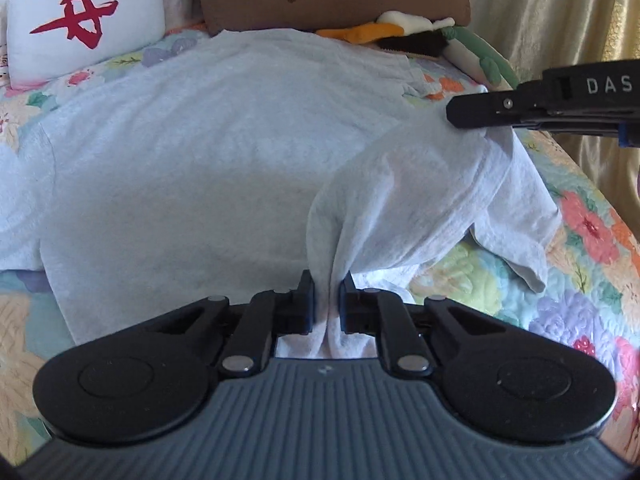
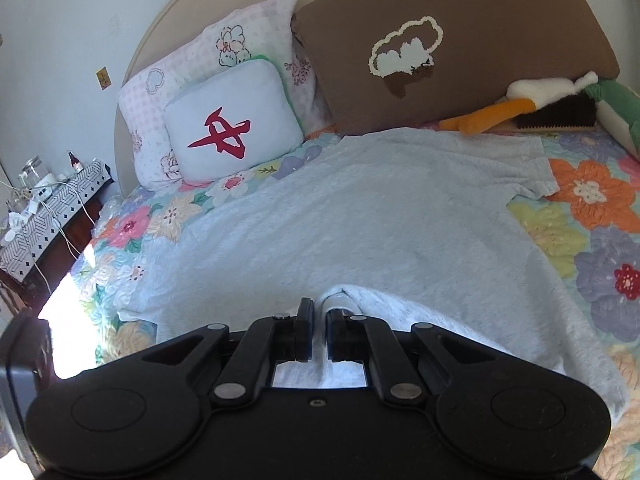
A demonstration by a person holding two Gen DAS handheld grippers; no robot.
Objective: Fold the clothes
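1. Two grippers are at work on one pale grey T-shirt [image 1: 192, 152], which lies spread on the bed [image 1: 592, 264] over a flowered quilt.
2. Left gripper [image 1: 327, 300]: its fingers [image 1: 306, 300] are closed on a bunched fold of the shirt's edge, the cloth rising as a peak just beyond the tips and passing back between them.
3. Right gripper [image 2: 318, 332]: its fingers [image 2: 304, 332] are nearly shut, with a thin ridge of the same shirt pinched between them. In the left wrist view this gripper enters from the right, its tip pressed to the lifted cloth.
4. Step in hand, as judged: the first fold, with one side of the shirt gathered and raised at two points while the body still lies flat ahead of both sets of fingers.
5. Next move, as judged: both grippers should carry the raised edge together across the flat body ahead of the tips, keeping the cloth taut between them so that the fold line falls straight, then lower it before letting go.
6. Count beyond the fingers: three pillows (white with a red mark [image 2: 234, 128], pink patterned [image 2: 208, 52], brown [image 2: 460, 40]) and a heap of soft toys [image 2: 552, 100], its number not clear.
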